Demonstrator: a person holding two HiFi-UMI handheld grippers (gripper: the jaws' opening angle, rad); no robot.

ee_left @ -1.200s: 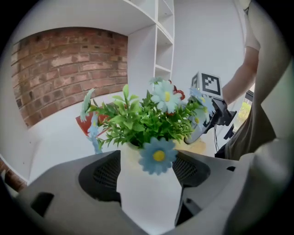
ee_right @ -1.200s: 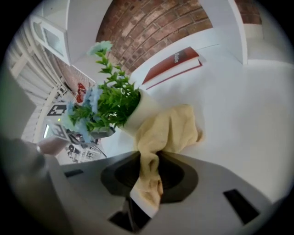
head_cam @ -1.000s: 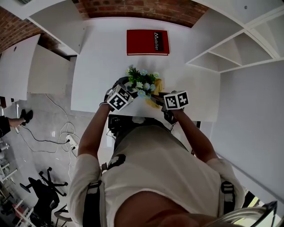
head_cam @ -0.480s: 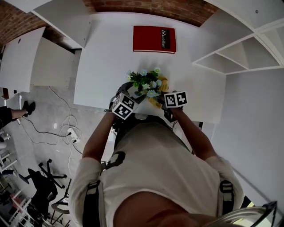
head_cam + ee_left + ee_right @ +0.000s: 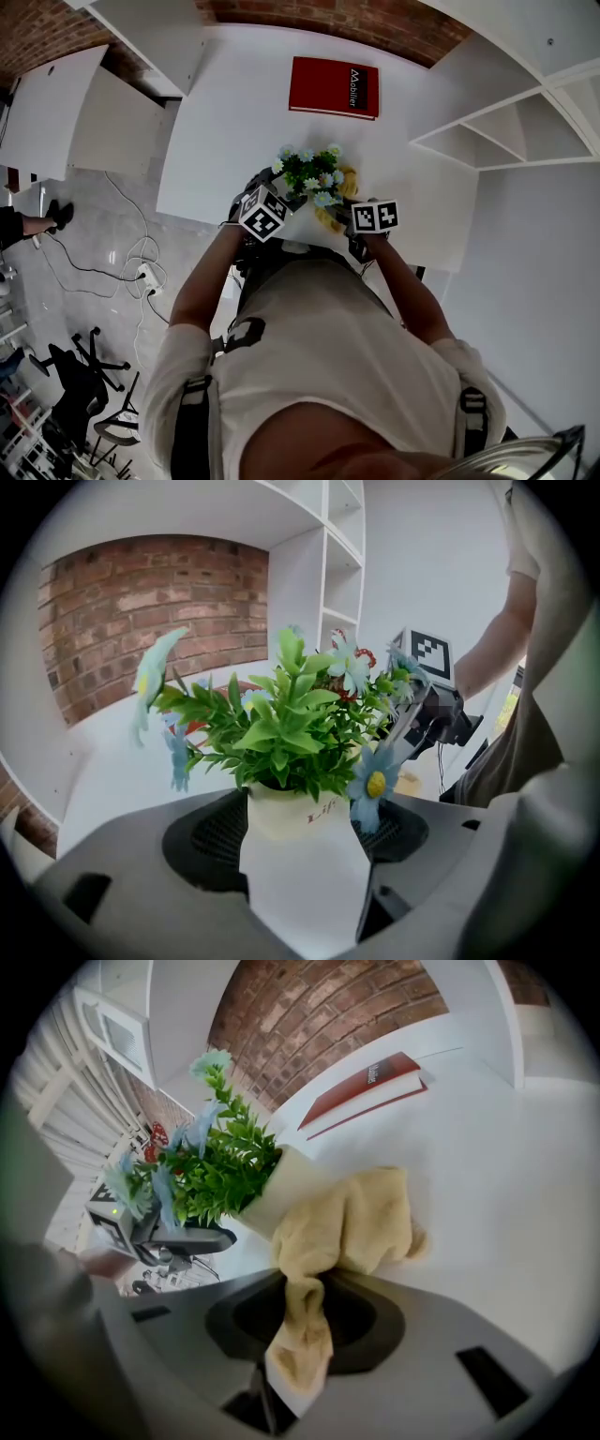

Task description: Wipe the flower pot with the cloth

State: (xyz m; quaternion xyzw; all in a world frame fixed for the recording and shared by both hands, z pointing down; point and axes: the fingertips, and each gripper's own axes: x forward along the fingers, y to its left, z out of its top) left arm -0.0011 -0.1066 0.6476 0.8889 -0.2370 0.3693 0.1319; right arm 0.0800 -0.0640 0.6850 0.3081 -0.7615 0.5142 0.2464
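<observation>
Since a second before, the right tongs (image 5: 309, 1324) had sunk slightly beside the flower pot (image 5: 286, 810), while the left tongs (image 5: 305, 834) had kept their place. The white bench (image 5: 225, 122) ran from a brick wall (image 5: 375, 23) toward the person (image 5: 328, 375), who stood at its near edge in a light shirt. White shelves (image 5: 506, 112) stood on the right, and a grey floor (image 5: 94, 244) with loose cables (image 5: 141, 272) lay on the left. A red book (image 5: 335, 86) lay flat at the far side of the bench, well apart from the pot. The flower pot, white and filled with a green artificial plant (image 5: 309, 173) bearing pale blue blossoms, was near the bench's front edge, between the two tongs. The left tongs were closed on the pot, one pad pressed to each side of its white wall. The yellow cloth (image 5: 352, 1218) was bunched against the pot's side below the leaves. Its tail ran back between the pads of the right tongs, which pinched it tight.
</observation>
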